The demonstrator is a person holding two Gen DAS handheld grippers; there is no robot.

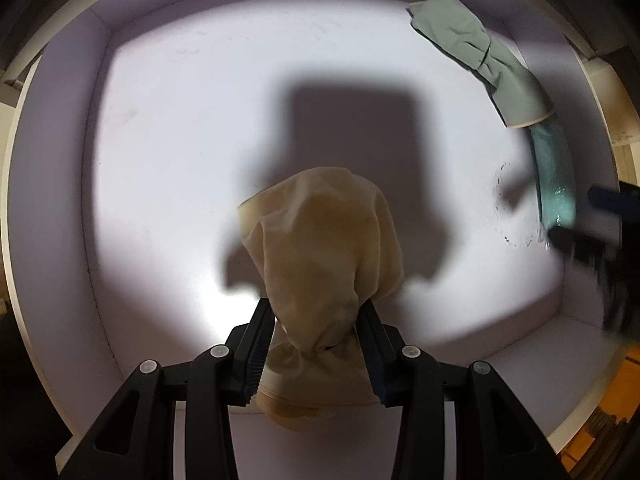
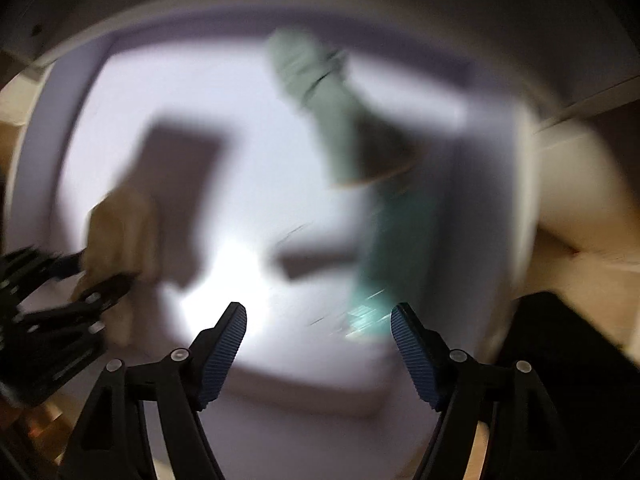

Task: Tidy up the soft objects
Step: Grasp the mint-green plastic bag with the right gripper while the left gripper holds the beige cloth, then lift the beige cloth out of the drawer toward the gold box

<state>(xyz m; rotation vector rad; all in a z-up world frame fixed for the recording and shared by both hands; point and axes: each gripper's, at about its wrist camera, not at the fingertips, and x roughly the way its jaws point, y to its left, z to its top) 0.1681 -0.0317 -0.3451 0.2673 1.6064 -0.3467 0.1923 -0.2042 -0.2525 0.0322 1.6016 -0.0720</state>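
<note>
- The left hand-held gripper (image 1: 318, 334) pinches a tan cloth (image 1: 320, 240) above the white bin (image 1: 60, 200).
- The right hand-held gripper (image 2: 319, 320) is spread wide, holding nothing.
- A green cloth (image 1: 480, 56) lies along the bin's right wall.

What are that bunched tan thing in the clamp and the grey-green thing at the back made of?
The bunched tan item looks like soft matte woven cloth: it gathers into creases inside the left gripper. The grey-green item seems similar fabric, wrinkled, with a tan hem.
</note>
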